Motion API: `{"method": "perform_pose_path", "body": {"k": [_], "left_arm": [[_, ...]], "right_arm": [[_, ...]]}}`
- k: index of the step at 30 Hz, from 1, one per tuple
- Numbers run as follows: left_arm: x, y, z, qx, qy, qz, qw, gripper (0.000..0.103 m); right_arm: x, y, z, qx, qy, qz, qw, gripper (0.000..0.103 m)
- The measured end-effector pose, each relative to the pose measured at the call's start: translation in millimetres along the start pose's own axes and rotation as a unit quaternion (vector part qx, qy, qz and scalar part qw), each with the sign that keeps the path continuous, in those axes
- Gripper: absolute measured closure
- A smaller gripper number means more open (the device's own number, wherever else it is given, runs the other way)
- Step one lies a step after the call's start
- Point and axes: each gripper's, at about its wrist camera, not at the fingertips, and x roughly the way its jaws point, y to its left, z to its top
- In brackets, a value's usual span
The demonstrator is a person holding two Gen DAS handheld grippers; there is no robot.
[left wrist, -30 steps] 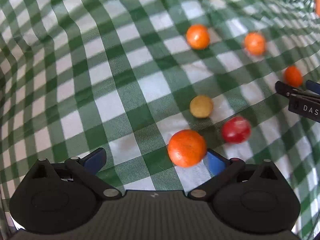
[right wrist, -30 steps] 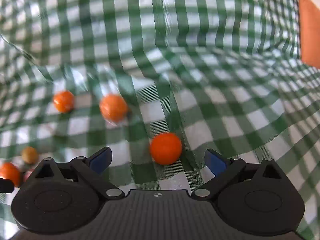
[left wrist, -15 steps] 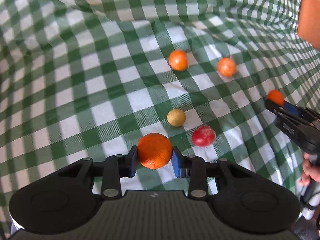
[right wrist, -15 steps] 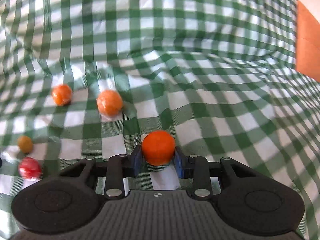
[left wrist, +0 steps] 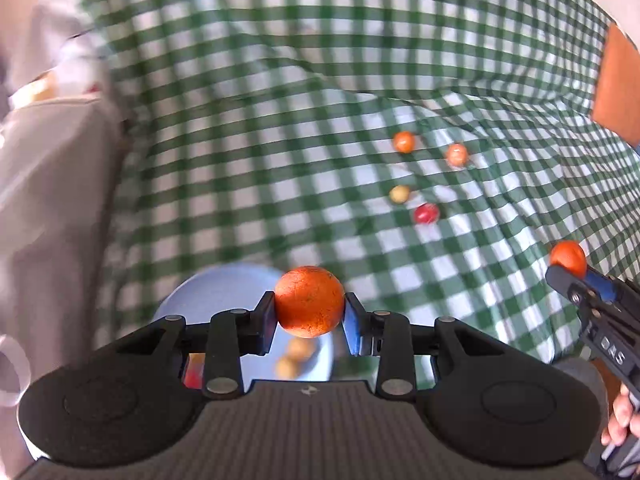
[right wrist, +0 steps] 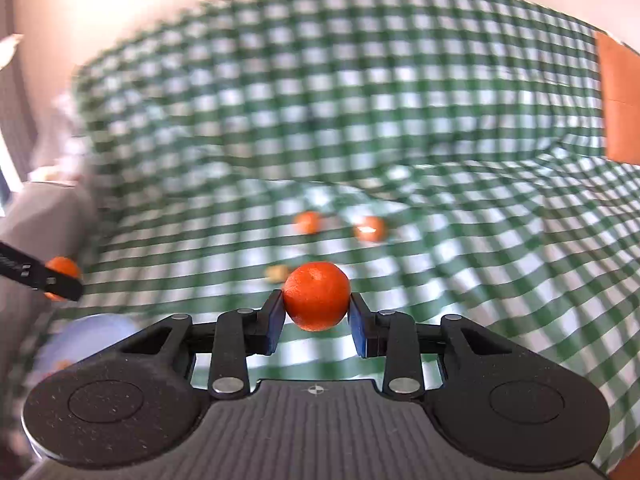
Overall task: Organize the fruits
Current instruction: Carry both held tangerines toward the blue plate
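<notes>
My left gripper point(left wrist: 309, 312) is shut on an orange point(left wrist: 309, 301) and holds it above a blue plate point(left wrist: 208, 292) that has small yellowish fruits on it. My right gripper point(right wrist: 316, 314) is shut on another orange point(right wrist: 317, 295), lifted above the cloth; it also shows at the right of the left wrist view point(left wrist: 576, 276). Two small oranges point(left wrist: 404, 142) point(left wrist: 457, 155), a yellow fruit point(left wrist: 399, 194) and a red fruit point(left wrist: 426, 213) lie on the green checked cloth point(left wrist: 280, 120). The left gripper shows at the left of the right wrist view point(right wrist: 60, 280).
The blue plate point(right wrist: 72, 340) lies at the cloth's near left. A grey cushion or seat point(left wrist: 48, 200) stands to the left. An orange-brown panel point(left wrist: 618, 80) is at the far right. A hand point(left wrist: 622, 416) holds the right gripper.
Both grippers lifted their oranges off the cloth and pulled back. The left one swung over to the blue plate. The loose fruits now lie farther away.
</notes>
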Motion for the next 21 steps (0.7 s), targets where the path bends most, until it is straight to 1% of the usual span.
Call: {"method": "perform_pose_path", "body": {"k": [2,6,9,13,16,21], "left_arm": [[-23,16,-19,-0.014,0.000,0.018,0.9997,0.065],[-57,45,-56,-0.049,-0.004,0.020,0.9986,0.065],[-75,58,-82,-0.062,-0.012,0.028,0.9976,0.065],[-93,74,-113,-0.086,-0.017,0.023,0.9959,0.065],[-103,82,-131,-0.096,-0.026,0.024,0.9947,0.065],[-110,90,-150,-0.102,-0.028,0.010,0.9943,0.065]], "right_arm": [[-22,22,-4,-0.010,-0.001,0.024,1.000,0.068],[-58,66,-13,-0.037,-0.004,0.070,0.997,0.068],[-82,95,-20,-0.059,-0.008,0.097,0.994,0.067],[-108,127,-33,-0.083,-0.012,0.116,0.990,0.067],[-121,146,-45,-0.105,-0.005,0.128,0.986,0.067],[-133,171,-59,-0.130,0.008,0.126,0.983,0.067]]}}
